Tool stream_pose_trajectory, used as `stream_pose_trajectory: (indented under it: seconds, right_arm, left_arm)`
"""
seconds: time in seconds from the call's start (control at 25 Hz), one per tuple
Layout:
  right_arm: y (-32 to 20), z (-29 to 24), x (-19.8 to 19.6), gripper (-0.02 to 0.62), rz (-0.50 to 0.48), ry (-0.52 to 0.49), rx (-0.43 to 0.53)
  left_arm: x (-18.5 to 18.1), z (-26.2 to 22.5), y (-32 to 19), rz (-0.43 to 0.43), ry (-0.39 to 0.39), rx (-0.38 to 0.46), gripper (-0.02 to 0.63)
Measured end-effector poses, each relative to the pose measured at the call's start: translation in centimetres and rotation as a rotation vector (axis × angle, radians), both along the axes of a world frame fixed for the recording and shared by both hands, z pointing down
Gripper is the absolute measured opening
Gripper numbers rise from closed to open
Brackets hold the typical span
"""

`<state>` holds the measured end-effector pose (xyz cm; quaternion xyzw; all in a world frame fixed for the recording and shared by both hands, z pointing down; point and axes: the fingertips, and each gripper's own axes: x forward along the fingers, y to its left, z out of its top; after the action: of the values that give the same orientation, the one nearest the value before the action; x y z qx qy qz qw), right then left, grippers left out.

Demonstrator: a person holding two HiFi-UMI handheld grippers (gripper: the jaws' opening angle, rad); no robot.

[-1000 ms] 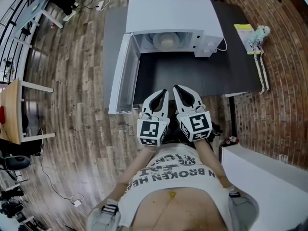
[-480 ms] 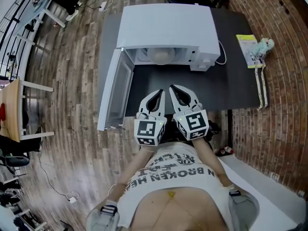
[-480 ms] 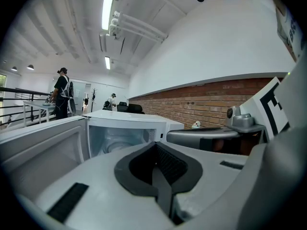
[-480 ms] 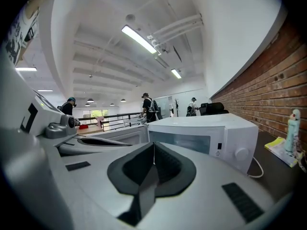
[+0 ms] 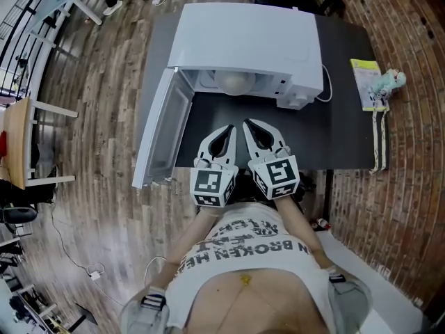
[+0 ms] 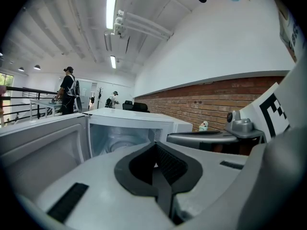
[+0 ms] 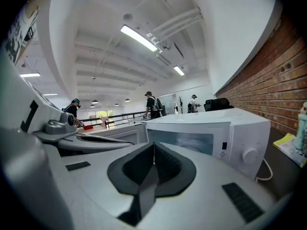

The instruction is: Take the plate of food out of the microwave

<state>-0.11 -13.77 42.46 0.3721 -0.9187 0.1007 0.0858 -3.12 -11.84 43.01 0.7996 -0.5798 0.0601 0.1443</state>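
A white microwave [image 5: 247, 44] stands on a dark table [image 5: 341, 134], its door [image 5: 161, 134] swung open to the left. Inside the cavity sits a pale plate of food [image 5: 235, 82], also faintly seen as a round shape [image 6: 117, 142] in the left gripper view. My left gripper [image 5: 229, 128] and right gripper [image 5: 248, 123] are side by side over the table's near edge, pointing at the cavity and short of it. Both are shut with nothing between the pads. In the right gripper view, the microwave front with its dial [image 7: 249, 155] lies ahead of the shut jaws.
A yellow leaflet [image 5: 366, 82] and a small toy [image 5: 393, 80] lie at the table's right end. A white cable [image 5: 325, 89] leaves the microwave's right side. The open door juts past the table's left edge over wood floor. People stand far off behind a railing [image 7: 151, 104].
Both grippers have moved forward together toward the microwave, staying shut. The microwave and its open door now sit closer and larger in the head view.
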Motion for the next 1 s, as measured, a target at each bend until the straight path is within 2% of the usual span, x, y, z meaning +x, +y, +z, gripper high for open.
stream_pose_trajectory:
  seconds: [0.12,0.44,1.0]
  right_arm:
    - [-0.8,0.1,-0.3,0.009,0.017,0.002,-0.004]
    - [-4.1,-0.2,-1.6,0.009,0.106,0.012,0.000]
    - [-8.3,2.5,-5.4,0.009,0.229,0.075,-0.044]
  left_arm:
    - [-0.5,0.0,-1.0,0.012,-0.002,-0.001,0.006]
    - [-1.9,-0.4,-4.9,0.112,0.003,0.005,0.006]
    - [-6.8,1.7,-9.2,0.207,0.063,-0.020,0.006]
